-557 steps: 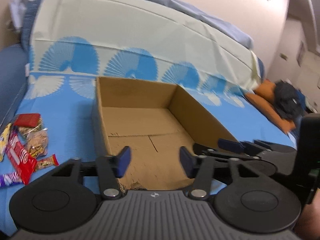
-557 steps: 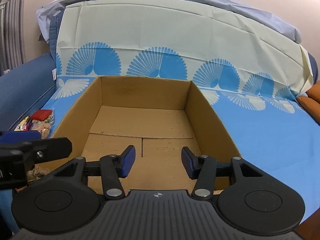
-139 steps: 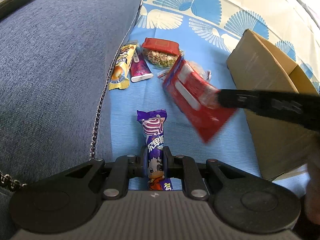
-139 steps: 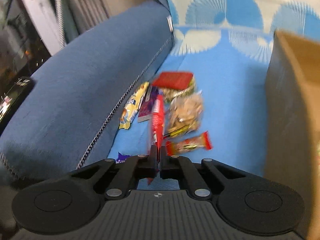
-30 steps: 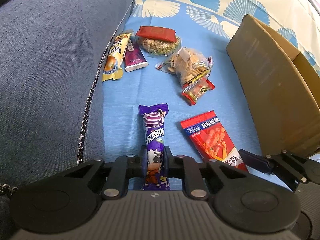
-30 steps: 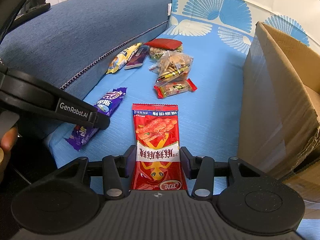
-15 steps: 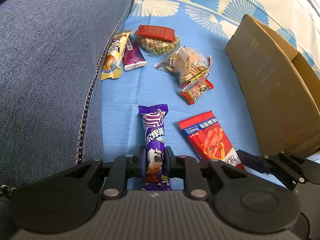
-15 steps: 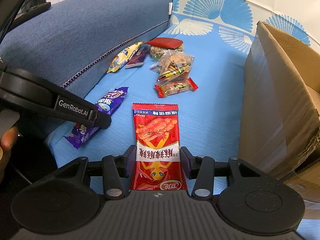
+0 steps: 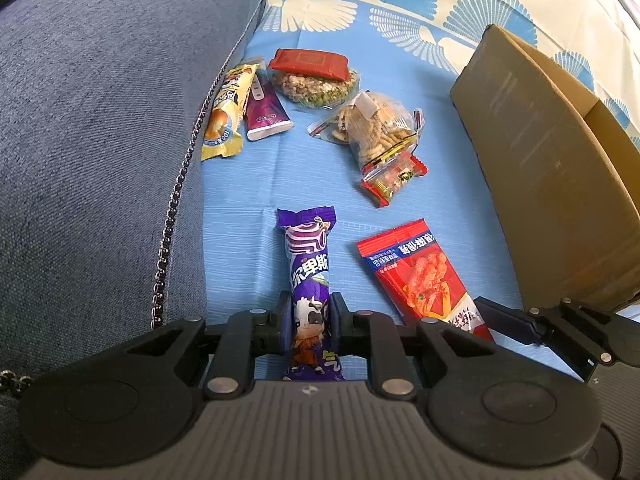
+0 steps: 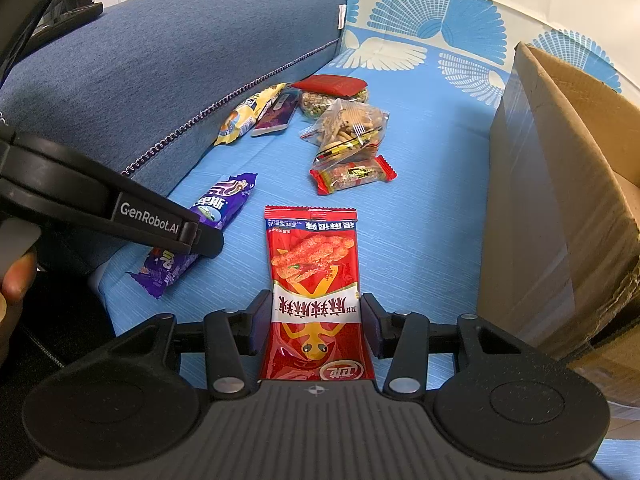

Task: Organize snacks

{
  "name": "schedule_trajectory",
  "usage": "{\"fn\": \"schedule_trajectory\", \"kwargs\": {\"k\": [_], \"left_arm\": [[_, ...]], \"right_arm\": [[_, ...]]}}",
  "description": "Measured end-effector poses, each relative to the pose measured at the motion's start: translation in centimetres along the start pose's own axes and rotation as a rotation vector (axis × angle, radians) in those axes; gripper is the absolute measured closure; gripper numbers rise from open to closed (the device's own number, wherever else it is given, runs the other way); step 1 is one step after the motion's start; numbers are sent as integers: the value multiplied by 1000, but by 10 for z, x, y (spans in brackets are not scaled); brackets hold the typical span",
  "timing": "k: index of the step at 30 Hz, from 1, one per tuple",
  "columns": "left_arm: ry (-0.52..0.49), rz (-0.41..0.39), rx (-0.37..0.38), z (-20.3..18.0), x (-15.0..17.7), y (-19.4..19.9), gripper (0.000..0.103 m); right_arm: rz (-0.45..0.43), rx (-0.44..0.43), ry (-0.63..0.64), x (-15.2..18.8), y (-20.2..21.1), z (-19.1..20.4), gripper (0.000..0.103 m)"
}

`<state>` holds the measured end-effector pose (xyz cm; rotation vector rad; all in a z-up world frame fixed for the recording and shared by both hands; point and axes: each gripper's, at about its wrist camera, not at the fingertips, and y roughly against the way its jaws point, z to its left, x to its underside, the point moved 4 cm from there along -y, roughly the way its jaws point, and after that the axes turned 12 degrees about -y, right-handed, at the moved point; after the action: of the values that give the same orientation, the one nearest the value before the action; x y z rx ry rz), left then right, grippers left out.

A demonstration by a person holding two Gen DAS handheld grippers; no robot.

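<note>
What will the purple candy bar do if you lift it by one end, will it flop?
The purple candy bar would probably stay fairly straight: it looks like a long, filled bar, and the left gripper grips its near end. Only the crimped wrapper ends look floppy. Its shiny wrapper might be slippery. Being slim, it is likely light.

Snack packets on the blue sheet [image 9: 248, 184]: seven in all.
- One purple chocolate bar [image 9: 309, 276].
- One red chip packet [image 10: 314, 280].
- One small red-ended candy packet [image 9: 394, 178].
- One clear bag of pale biscuits [image 9: 374, 128].
- One clear tub of nut mix under a red lid [image 9: 312, 74].
- One yellow wrapper [image 9: 226, 114].
- One maroon sachet [image 9: 264, 108].

Cardboard boxes: one, cardboard box [image 9: 552, 160].
Blue sofa cushions: one, blue cushion [image 9: 88, 128].
Tongs: two pairs, left tongs [image 9: 309, 322] and right tongs [image 10: 315, 322].
</note>
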<state>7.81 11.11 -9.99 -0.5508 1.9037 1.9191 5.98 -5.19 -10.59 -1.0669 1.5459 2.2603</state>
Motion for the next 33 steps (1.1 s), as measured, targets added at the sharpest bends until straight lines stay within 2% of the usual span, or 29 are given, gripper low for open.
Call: {"fn": "schedule_trajectory", "kwargs": {"k": [13, 16, 21, 26, 33], "left_arm": [[-2, -19, -11, 0, 0, 4, 86], [-7, -46, -11, -1, -1, 9, 86], [-7, -125, -7, -1, -3, 22, 86], [-26, -175, -36, -6, -5, 31, 86], [-71, -215, -65, -15, -7, 37, 86]], "right_arm": [[-23, 6, -12, -1, 3, -4, 54], [-24, 14, -13, -1, 3, -5, 55], [-102, 5, -41, -11, 17, -7, 55], [-139, -17, -80, -17, 27, -15, 55], [-206, -58, -31, -13, 54, -18, 55]]}}
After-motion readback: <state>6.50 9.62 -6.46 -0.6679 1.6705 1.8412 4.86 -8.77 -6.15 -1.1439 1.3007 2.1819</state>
